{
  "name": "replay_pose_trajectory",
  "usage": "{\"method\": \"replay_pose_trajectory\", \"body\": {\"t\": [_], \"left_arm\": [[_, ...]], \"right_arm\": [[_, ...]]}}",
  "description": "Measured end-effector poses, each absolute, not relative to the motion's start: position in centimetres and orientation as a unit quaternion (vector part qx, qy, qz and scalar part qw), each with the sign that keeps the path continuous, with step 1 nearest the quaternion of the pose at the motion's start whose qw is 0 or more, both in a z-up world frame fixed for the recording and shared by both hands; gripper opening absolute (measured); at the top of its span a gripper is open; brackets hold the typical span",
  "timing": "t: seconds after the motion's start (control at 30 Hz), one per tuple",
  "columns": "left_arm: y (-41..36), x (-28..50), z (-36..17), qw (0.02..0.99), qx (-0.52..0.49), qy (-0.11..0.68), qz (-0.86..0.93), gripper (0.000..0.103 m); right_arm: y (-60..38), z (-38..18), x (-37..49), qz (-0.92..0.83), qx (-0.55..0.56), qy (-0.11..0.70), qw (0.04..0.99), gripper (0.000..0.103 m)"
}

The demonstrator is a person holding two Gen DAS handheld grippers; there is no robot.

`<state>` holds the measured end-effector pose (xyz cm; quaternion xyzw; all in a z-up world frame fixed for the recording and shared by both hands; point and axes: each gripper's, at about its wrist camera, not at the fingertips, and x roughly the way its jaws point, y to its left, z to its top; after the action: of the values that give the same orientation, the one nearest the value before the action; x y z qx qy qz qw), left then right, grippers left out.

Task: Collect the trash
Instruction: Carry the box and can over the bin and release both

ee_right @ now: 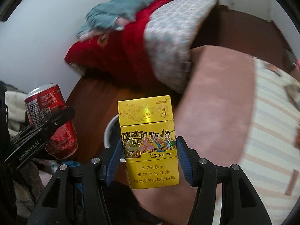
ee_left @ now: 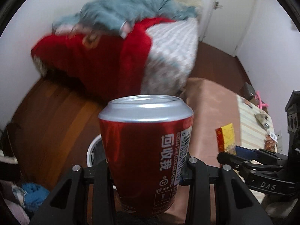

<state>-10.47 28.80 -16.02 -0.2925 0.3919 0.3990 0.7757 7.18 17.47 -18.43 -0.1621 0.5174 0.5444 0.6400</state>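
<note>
Above a white bin (ee_right: 110, 131): left claw (ee_left: 148, 166) grips red can (ee_left: 146, 142), right claw (ee_right: 150, 159) clamps yellow cig pack (ee_right: 150, 142).

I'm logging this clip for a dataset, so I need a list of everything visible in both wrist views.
soda can: 1, red with silver top, held upright in the left gripper
cigarette pack: 1, yellow, held upright in the right gripper
bin: 1, white rim, on the floor behind the pack
bedding pile: 1, red, white and teal, against the wall
pink cover: 1, on the furniture at right
striped cloth: 1, cream with stripes, far right
wooden floor: brown
left gripper: 1, black
right gripper: 1, black with blue pads
</note>
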Motion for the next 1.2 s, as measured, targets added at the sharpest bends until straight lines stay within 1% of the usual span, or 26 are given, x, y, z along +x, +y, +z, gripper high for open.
{"method": "replay_pose_trajectory", "body": {"t": [0.1, 0.3, 0.43, 0.47, 0.5, 0.53, 0.57, 0.6, 0.63, 0.67, 0.7, 0.73, 0.87, 0.9, 0.93, 1.0, 1.1, 1.13, 1.2], "left_arm": [[32.0, -12.2, -19.2, 0.751, -0.347, 0.410, 0.385, 0.034], [38.8, -16.0, -29.4, 0.675, -0.466, 0.451, 0.352, 0.035], [41.1, -17.5, -34.4, 0.636, -0.508, 0.464, 0.348, 0.035], [41.7, -17.9, -35.1, 0.629, -0.514, 0.465, 0.351, 0.039], [42.0, -18.3, -35.8, 0.623, -0.522, 0.464, 0.353, 0.055], [42.3, -18.6, -36.1, 0.620, -0.527, 0.460, 0.354, 0.065], [42.5, -19.2, -36.5, 0.616, -0.536, 0.453, 0.359, 0.079], [42.9, -19.6, -36.8, 0.613, -0.543, 0.448, 0.360, 0.084], [43.0, -20.0, -37.0, 0.609, -0.547, 0.446, 0.362, 0.085], [43.0, -20.3, -37.1, 0.604, -0.544, 0.450, 0.370, 0.088], [43.1, -20.9, -37.1, 0.601, -0.541, 0.452, 0.375, 0.100], [43.0, -21.4, -37.1, 0.599, -0.536, 0.453, 0.386, 0.103], [42.6, -23.0, -36.8, 0.594, -0.516, 0.451, 0.421, 0.103], [42.5, -23.5, -36.7, 0.594, -0.510, 0.450, 0.429, 0.103], [42.1, -23.8, -36.3, 0.597, -0.495, 0.447, 0.446, 0.103], [41.6, -24.1, -36.0, 0.597, -0.471, 0.450, 0.468, 0.103], [40.9, -24.2, -35.7, 0.596, -0.455, 0.453, 0.482, 0.103], [40.7, -24.2, -35.5, 0.596, -0.450, 0.453, 0.487, 0.103], [40.2, -24.1, -35.1, 0.597, -0.439, 0.454, 0.495, 0.103]], "right_arm": [[21.8, -20.2, 5.0, 0.553, -0.182, 0.526, 0.621, 0.059], [29.7, -26.9, 1.7, 0.540, -0.221, 0.565, 0.583, 0.059], [32.4, -31.4, 1.1, 0.522, -0.239, 0.597, 0.560, 0.059], [33.0, -32.7, 0.9, 0.518, -0.243, 0.605, 0.554, 0.059], [33.6, -33.8, 0.8, 0.512, -0.247, 0.613, 0.549, 0.059], [34.3, -35.3, 0.6, 0.507, -0.253, 0.621, 0.541, 0.059], [34.7, -36.2, 0.7, 0.504, -0.256, 0.628, 0.535, 0.059], [35.3, -36.9, 0.8, 0.500, -0.258, 0.632, 0.532, 0.059], [35.8, -38.1, 0.6, 0.497, -0.263, 0.638, 0.526, 0.059], [36.3, -39.0, 0.4, 0.494, -0.267, 0.643, 0.521, 0.059], [37.0, -39.8, 0.2, 0.492, -0.268, 0.646, 0.518, 0.059], [37.5, -40.5, -0.2, 0.493, -0.271, 0.647, 0.514, 0.059], [39.2, -42.2, -0.9, 0.495, -0.276, 0.655, 0.500, 0.060], [39.5, -42.3, -1.0, 0.495, -0.276, 0.658, 0.497, 0.063], [39.6, -42.6, -0.9, 0.494, -0.277, 0.659, 0.494, 0.078], [39.9, -42.9, -1.1, 0.492, -0.283, 0.656, 0.496, 0.096], [40.0, -42.7, -1.3, 0.499, -0.286, 0.650, 0.498, 0.097], [39.7, -42.4, -1.4, 0.500, -0.288, 0.648, 0.498, 0.101], [39.2, -41.7, -1.8, 0.502, -0.297, 0.637, 0.503, 0.103]]}}
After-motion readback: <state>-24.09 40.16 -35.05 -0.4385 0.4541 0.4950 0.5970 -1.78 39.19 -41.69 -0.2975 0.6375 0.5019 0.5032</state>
